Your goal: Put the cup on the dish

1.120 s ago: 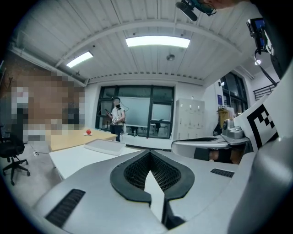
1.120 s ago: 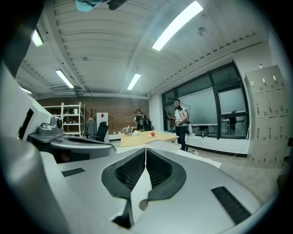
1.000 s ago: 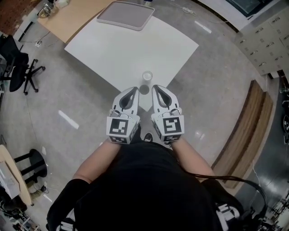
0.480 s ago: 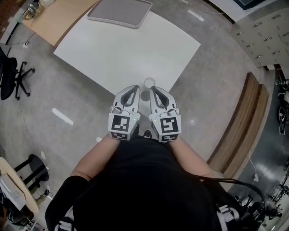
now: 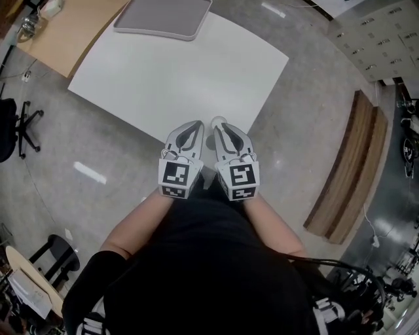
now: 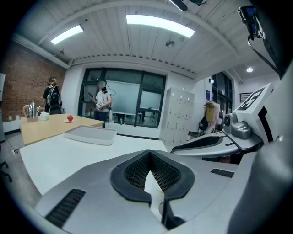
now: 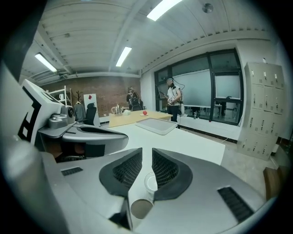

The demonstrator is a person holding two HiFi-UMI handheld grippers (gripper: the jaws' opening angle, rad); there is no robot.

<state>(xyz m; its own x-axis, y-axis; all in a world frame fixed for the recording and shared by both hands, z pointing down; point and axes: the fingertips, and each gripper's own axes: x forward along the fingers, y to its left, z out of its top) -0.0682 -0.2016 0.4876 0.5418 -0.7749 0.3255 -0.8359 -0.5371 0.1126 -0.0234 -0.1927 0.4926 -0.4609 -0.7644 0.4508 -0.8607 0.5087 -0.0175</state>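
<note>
Black mesh-faced fingers point(image 6: 135, 172) of the left gripper point(image 6: 149, 154) meet at their tips, closed with nothing held. The right gripper point(image 7: 147, 151) has its fingers point(image 7: 128, 169) drawn almost together, only a slim slit between them, also gripping nothing. Through that slit a small clear plastic cup point(image 7: 150, 183) stands upright on the worktop; just nearer the camera lies a small round brownish dish point(image 7: 141, 208), with the cup beside it rather than on it. In the head view the two grey grippers lie side by side, close together, with their tips over the near corner of the white square worktop point(image 5: 177, 72); the cup's rim shows just past the right tips. Bare forearms and a black top fill the lower frame. A grey rectangular tray point(image 5: 163, 14) sits at the worktop's far edge; a pale wooden desk point(image 5: 62, 36) stands to the far left; polished grey concrete floor point(image 5: 314, 131) surrounds everything.
</note>
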